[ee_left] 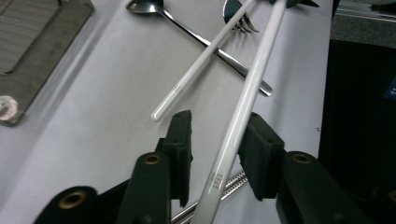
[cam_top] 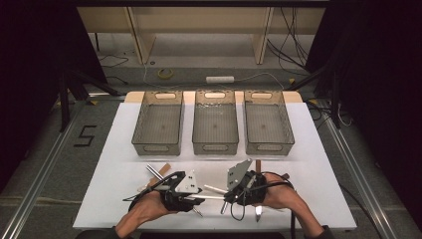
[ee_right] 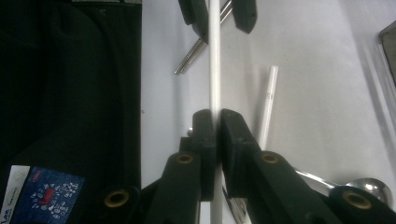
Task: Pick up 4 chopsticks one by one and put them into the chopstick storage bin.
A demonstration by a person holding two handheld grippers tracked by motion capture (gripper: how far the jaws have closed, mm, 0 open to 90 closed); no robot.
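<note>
A long white chopstick (cam_top: 213,197) runs level between my two grippers near the table's front edge. My right gripper (ee_right: 218,114) is shut on one end of it, both pads pressing the white chopstick (ee_right: 214,60). My left gripper (ee_left: 219,119) straddles the other end: the white chopstick (ee_left: 261,60) leans on the right-hand pad, and the other pad stands clear of it. In the high view the left gripper (cam_top: 201,195) and right gripper (cam_top: 226,196) point at each other, a short gap apart.
A second white chopstick (ee_left: 201,60) lies across a steel spoon (ee_left: 187,28), beside a fork (ee_left: 238,18). Ribbed metal chopsticks (ee_right: 191,56) lie under the left gripper. Three empty grey bins (cam_top: 157,147) (cam_top: 215,147) (cam_top: 269,147) stand in a row behind.
</note>
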